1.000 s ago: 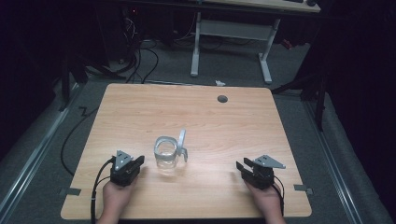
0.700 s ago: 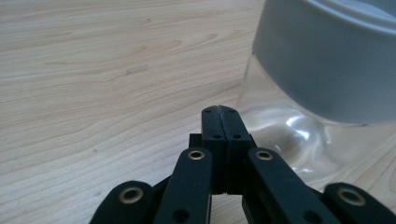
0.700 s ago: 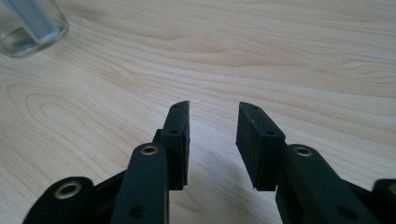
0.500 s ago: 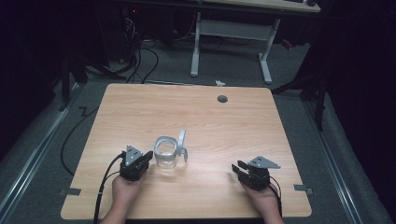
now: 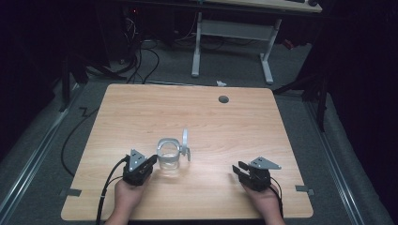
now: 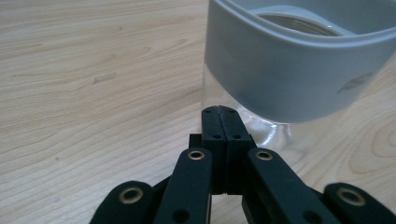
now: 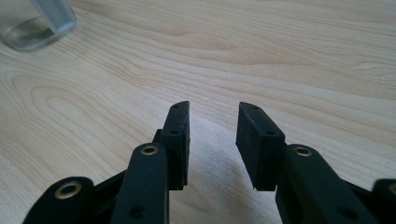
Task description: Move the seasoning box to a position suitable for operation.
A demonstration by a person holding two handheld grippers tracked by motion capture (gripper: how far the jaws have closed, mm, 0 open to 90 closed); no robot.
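A clear glass jar with a grey band round its rim stands upright on the table, and its hinged lid is tipped up at its right side. My left gripper lies just left of the jar, shut and empty. In the left gripper view its tips sit close to the jar's glass base; whether they touch it I cannot tell. My right gripper rests near the front right, apart from the jar. Its jaws are open, have just been closing a little, and hold nothing. The jar shows far off.
A round cable hole lies near the table's far edge. A white desk frame and floor cables stand beyond the table. Cables trail from both grippers over the front edge.
My left gripper has slid right, up to the jar's side. The right hand has stayed where it was. The jar has not moved.
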